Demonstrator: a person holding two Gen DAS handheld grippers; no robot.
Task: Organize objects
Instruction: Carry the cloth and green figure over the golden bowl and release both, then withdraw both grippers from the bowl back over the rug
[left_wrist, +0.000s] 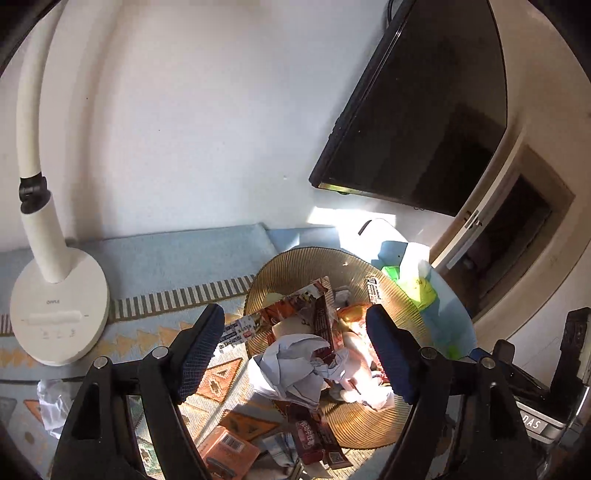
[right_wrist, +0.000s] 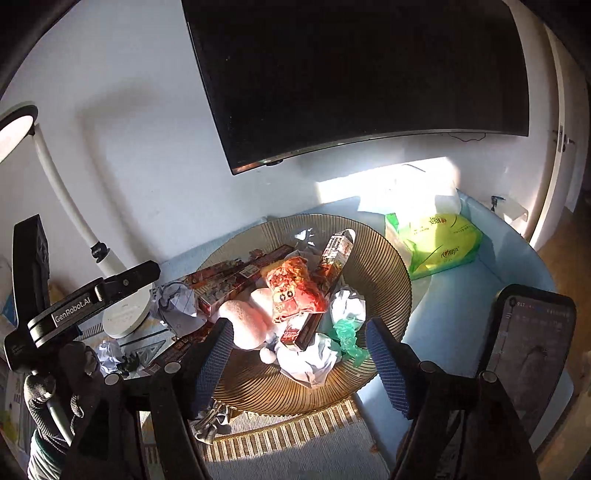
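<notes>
left gripper (left_wrist: 295, 347): jaws spread apart, nothing clamped; blue pads clear of everything.
right gripper (right_wrist: 299, 360): jaws apart too, nothing pinched between the pads.
plate (right_wrist: 384, 266): ribbed amber glass, set on the table, heaped with clutter; seen straight ahead of and below both grippers.
crumpled paper (left_wrist: 291, 365): on the near edge of the plate in the left wrist view, framed between the left fingers but not touched.
second paper ball (right_wrist: 310, 360): white, at the plate's near rim, framed between the right fingers, untouched; green plastic scrap (right_wrist: 347, 338) just beside it.
red snack bag (right_wrist: 295, 290): on top of the pile, mid-plate, beyond the right fingertips.
long printed box (left_wrist: 284, 314): overhanging the plate's left rim, behind the left finger.
dark red bars (left_wrist: 314, 439): off the plate, on the patterned cloth (left_wrist: 221, 376), below the left gripper.
orange box (left_wrist: 229, 446): on the cloth, next to the bars.
green tissue pack (right_wrist: 439, 240): right of the plate, apart from it, in sunlight.
desk lamp (left_wrist: 59, 302): white, base on the cloth, well left of the plate.
gloved hand (right_wrist: 66, 387): gripping the left tool's handle, seen in the right wrist view.
TV (right_wrist: 362, 74): black, on the wall behind.
</notes>
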